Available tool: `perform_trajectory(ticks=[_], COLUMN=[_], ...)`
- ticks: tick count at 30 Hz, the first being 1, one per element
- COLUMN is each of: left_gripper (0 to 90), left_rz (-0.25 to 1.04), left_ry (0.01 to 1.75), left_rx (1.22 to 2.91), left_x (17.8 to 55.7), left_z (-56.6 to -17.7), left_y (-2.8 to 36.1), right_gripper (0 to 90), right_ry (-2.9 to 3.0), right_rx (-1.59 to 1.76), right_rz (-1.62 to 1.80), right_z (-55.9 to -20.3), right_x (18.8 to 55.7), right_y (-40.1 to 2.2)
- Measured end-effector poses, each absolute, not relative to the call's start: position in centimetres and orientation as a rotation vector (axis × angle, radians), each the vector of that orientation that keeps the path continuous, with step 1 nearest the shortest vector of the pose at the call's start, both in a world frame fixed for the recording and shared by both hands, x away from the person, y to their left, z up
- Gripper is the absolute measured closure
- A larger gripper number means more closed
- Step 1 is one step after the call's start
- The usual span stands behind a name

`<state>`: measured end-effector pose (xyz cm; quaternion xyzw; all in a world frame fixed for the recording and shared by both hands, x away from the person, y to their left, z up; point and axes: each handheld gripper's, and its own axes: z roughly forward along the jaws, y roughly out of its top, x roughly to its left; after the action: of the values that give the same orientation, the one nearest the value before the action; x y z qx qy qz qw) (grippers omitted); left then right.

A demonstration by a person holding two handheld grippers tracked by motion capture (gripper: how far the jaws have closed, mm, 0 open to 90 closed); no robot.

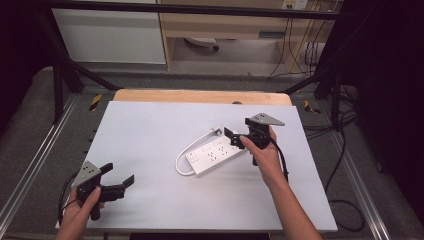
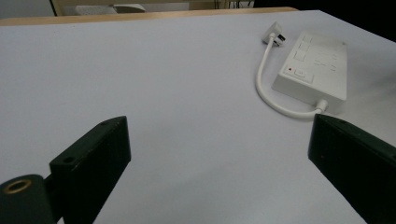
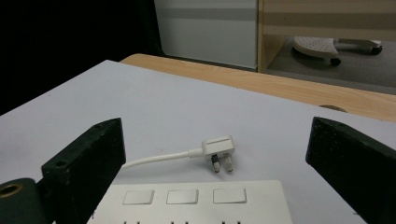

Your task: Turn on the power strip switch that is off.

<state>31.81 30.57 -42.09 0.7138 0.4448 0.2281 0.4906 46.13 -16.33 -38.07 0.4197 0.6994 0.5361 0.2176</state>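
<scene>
The power strip (image 1: 216, 154) lies flat at the centre-right of the table (image 1: 150, 125), its cord looped round to the plug (image 3: 219, 150) lying loose beside it. The right gripper (image 1: 239, 139) hovers over the strip's far end, jaws wide apart, holding nothing. The left gripper (image 1: 120, 176) waits well apart, equally wide and empty. Judged: the plug is not yet grasped or inserted.

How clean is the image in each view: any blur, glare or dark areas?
High view: even light on the table, black surroundings, slightly soft. Left gripper view: near jaws blurred, power strip fairly sharp, faint shadow beside it. Right gripper view: plug crisp, left background black, no glare.
</scene>
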Motion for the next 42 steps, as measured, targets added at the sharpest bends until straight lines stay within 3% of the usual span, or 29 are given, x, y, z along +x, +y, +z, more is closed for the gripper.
perform_trajectory(ticks=[26,42], left_gripper=[5.8,5.8], left_rz=[0.557,0.555], left_ry=[1.081,1.081], left_rx=[1.733,1.733], left_x=[31.7,31.7], left_z=[-42.0,-42.0], left_y=[30.6,30.5], right_gripper=[4.4,5.3], right_ry=[1.896,1.828], right_rx=[1.082,1.082], right_rz=[1.529,1.534], right_z=[-35.3,-35.6], right_x=[42.6,39.7], right_y=[-20.3,-23.6])
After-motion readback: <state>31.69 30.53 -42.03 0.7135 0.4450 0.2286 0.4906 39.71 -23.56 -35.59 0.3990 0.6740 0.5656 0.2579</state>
